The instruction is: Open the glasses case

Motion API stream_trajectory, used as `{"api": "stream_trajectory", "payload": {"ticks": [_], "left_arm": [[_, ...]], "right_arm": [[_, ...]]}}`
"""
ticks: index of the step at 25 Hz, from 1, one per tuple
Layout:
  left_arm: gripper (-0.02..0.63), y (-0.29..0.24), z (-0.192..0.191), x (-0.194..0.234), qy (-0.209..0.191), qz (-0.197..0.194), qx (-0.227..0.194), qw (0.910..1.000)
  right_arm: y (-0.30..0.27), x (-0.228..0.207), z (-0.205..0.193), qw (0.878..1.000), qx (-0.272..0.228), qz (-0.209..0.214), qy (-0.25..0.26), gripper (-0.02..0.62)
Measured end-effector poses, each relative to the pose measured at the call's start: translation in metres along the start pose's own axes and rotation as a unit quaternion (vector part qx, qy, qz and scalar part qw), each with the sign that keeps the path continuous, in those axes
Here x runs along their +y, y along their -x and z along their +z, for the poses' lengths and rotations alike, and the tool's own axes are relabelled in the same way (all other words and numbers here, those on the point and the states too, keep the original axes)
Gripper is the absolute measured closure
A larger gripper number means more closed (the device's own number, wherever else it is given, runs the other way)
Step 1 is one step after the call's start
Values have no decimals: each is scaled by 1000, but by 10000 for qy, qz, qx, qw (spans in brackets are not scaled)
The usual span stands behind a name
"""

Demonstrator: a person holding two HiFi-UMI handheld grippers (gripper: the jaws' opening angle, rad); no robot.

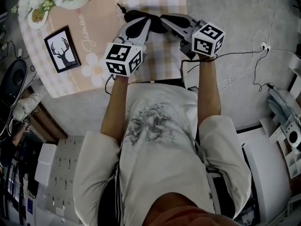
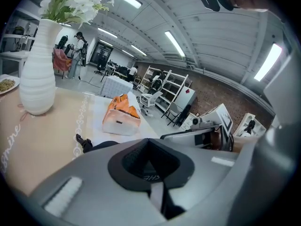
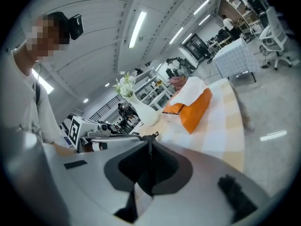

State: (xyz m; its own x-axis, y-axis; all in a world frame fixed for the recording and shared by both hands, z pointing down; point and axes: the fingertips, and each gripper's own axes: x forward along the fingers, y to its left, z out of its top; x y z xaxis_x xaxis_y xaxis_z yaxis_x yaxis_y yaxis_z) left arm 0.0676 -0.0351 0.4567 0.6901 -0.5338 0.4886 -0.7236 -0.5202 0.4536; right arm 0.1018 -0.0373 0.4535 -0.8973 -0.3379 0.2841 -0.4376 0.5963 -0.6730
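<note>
1. The case (image 1: 136, 16) is found at the near edge of the table (image 1: 162, 60), straight ahead of the person and between the tips of both grippers. Whether it rests on the cloth cannot be told.
2. The left gripper (image 1: 146, 20) is clamped fully together, seemingly on a thin edge of the case. In the left gripper view the dark end of the case is seen sticking out beside the jaws. One side is thus anchored.
3. The right gripper (image 1: 164, 19) is brought in from the opposite side. Its jaws are drawn nearly together, apparently on the case's other edge.
4. The grippers are set tip to tip, probably so that the two edges can be drawn apart. The case is judged not yet opened.
5. The vase (image 2: 37, 69) and orange bag (image 2: 121, 117) are kept well apart from the work.
</note>
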Motion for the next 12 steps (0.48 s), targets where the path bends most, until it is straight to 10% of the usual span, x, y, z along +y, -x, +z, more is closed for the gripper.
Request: {"api": "stream_trajectory", "payload": {"ticks": [12], "left_arm": [[603, 7, -4, 0, -81, -52, 67, 9999]], "right_arm": [[-2, 23, -6, 9930, 847, -163, 808, 580]]}}
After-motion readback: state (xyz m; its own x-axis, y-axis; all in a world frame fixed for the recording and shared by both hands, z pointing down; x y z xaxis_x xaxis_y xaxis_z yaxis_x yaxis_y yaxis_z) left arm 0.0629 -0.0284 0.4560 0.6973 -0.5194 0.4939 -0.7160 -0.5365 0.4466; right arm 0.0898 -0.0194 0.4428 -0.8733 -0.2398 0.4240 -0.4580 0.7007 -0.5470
